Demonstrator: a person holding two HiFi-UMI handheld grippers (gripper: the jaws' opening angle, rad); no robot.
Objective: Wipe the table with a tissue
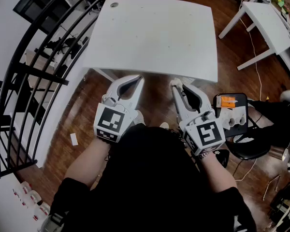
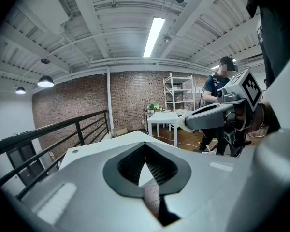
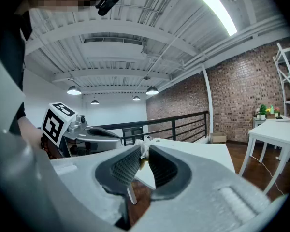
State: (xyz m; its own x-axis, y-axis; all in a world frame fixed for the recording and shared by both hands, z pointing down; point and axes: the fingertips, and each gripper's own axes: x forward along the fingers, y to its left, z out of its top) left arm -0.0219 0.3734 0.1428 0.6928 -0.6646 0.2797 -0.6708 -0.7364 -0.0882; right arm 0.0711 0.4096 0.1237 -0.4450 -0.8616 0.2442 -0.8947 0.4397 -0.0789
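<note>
While the person stands at the near side of the white table [image 1: 154, 33], both grippers point toward its near edge, side by side and a little apart. On the left, the left gripper [image 1: 137, 79] has its jaws pressed together tip to tip, and the left gripper view [image 2: 145, 146] shows nothing between its ribbed pads. To its right, the right gripper [image 1: 175, 84] pinches a small crumpled white tissue [image 1: 176, 80] at the very tips of its jaws; in the right gripper view [image 3: 142, 159] the tissue [image 3: 144, 145] pokes up out of the closed tips. That tissue sits just at the table's near edge, and whether it touches the top cannot be told. A black railing [image 1: 38, 57] runs along the left of the table over the wooden floor [image 1: 232, 57], and a second white table [image 1: 270, 28] stands far right.
</note>
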